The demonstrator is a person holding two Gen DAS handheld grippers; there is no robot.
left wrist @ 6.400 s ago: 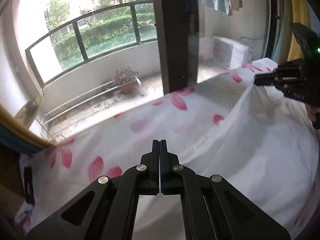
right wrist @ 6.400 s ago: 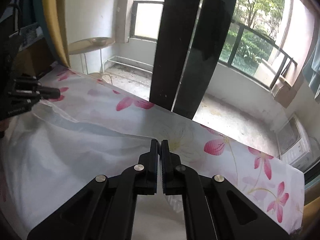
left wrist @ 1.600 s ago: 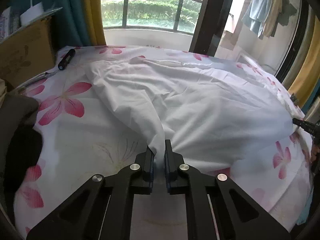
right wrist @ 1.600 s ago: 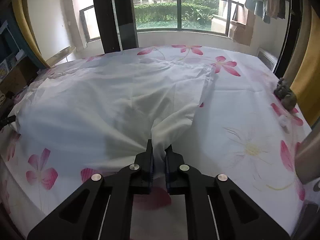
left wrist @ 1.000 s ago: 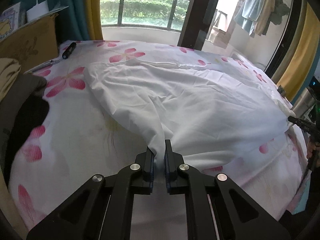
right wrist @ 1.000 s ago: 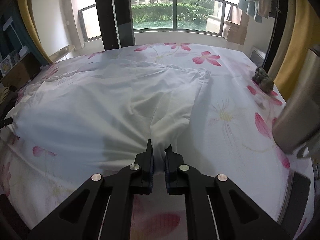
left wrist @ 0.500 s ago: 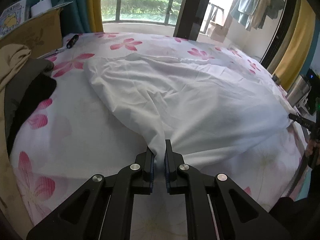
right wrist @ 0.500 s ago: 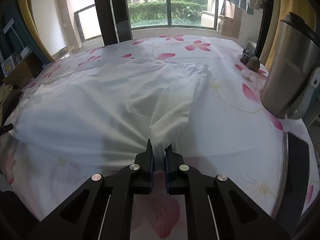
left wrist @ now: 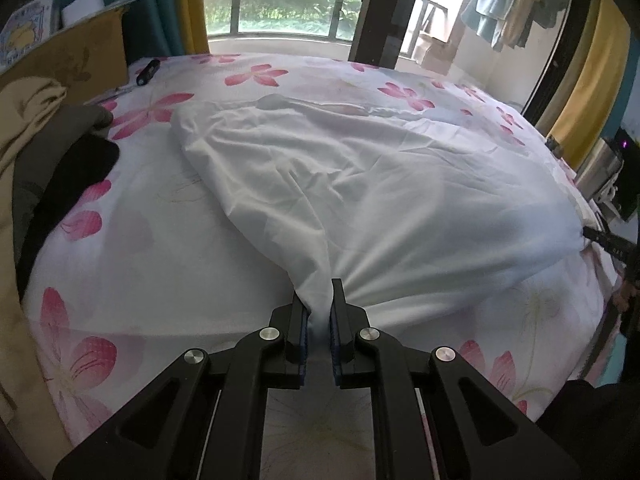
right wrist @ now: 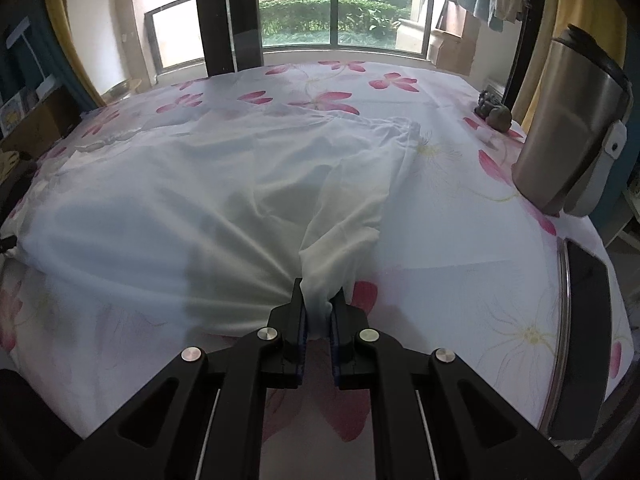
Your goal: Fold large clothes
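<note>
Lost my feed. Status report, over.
Left gripper and right gripper shut on white garment. Garment stretched over floral bedsheet. Steel flask beside right corner.

1. A large white garment (left wrist: 360,184) lies spread and wrinkled across a table draped in a pink-flowered cloth (left wrist: 160,248).
2. Its near edge is lifted, bunched at two corners, fabric stretched taut between them.

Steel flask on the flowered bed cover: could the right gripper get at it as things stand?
Probably not yet. The flask stands upright with bare cover between it and the right gripper, so nothing blocks the way, but the fingers are shut on the white cloth and would have to let go first.
</note>
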